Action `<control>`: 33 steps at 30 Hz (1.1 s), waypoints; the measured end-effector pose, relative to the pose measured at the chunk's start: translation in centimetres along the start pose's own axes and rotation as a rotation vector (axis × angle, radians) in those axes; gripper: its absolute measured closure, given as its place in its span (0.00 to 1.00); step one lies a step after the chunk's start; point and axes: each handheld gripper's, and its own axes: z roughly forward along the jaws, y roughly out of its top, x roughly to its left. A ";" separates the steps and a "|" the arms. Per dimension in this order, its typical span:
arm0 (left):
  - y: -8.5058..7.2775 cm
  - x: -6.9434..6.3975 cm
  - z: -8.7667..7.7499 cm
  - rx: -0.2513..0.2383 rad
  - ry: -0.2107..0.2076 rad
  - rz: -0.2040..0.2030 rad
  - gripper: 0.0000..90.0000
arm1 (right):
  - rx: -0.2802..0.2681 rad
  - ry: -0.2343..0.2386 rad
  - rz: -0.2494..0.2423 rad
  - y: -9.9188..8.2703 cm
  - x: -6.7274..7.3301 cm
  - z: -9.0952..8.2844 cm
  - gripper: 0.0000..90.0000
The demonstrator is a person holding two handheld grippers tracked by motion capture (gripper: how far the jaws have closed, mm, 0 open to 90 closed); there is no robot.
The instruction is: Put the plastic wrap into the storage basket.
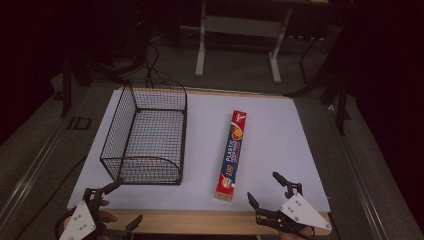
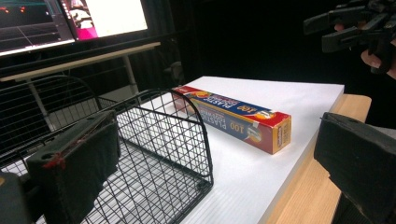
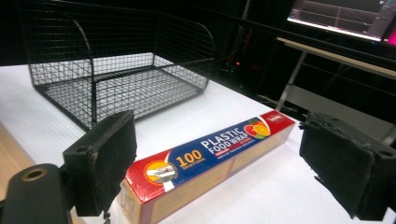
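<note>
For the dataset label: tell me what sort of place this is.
Probably a lab or recording workspace: a white board on a wooden table holds staged items, lit monitors stand behind, and cables trail over the floor by a desk frame.

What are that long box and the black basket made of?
The plastic wrap box looks like glossy printed cardboard, with sharp folded edges and a plain tan side. The basket appears to be thin metal wire mesh, coated matte black; you can see straight through its grid.

— What's the tabletop (image 1: pixel 200 222) like?
— Pale wood, covered by a white sheet (image 1: pixel 270 135).
— And on the sheet?
— A wire basket (image 1: pixel 145 135) on the left, a plastic-wrap box (image 1: pixel 231 156) well apart on the right.
</note>
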 end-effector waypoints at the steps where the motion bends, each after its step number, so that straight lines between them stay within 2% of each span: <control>1: 0.0 0.0 0.0 0.000 0.000 0.000 0.01 | 0.001 0.002 -0.004 0.0 0.0 0.1 0.12; 5: 0.1 -0.1 -0.1 -0.010 -0.005 -0.003 0.01 | 0.019 -0.002 -0.011 -0.2 0.0 0.3 0.12; 8: 0.1 -0.2 0.0 -0.004 -0.007 0.003 0.01 | 0.019 -0.007 -0.013 -0.2 0.0 0.4 0.12; 10: 0.1 -0.2 0.1 -0.004 -0.006 0.006 0.01 | 0.015 -0.028 -0.027 -0.1 0.1 0.3 0.12; 17: 0.2 -0.3 0.1 -0.011 -0.006 0.003 0.01 | 0.019 -0.031 -0.044 0.3 0.6 0.6 0.12; 22: 0.1 -0.2 0.2 -0.003 -0.006 -0.007 0.01 | 0.040 -0.007 -0.047 0.9 0.8 1.6 0.12; 27: 0.2 -0.3 0.2 -0.006 -0.004 -0.001 0.01 | 0.051 -0.006 -0.053 1.1 0.7 2.3 0.12; 28: 0.1 -0.3 0.2 -0.006 -0.006 -0.001 0.01 | 0.057 -0.016 -0.056 1.4 0.6 3.2 0.12; 29: 0.1 -0.3 0.2 -0.006 -0.007 0.000 0.01 | 0.057 -0.016 -0.056 1.4 0.6 3.2 0.12; 33: 0.1 -0.3 0.3 -0.006 -0.009 0.000 0.01 | 0.085 0.004 -0.034 1.8 0.4 4.4 0.15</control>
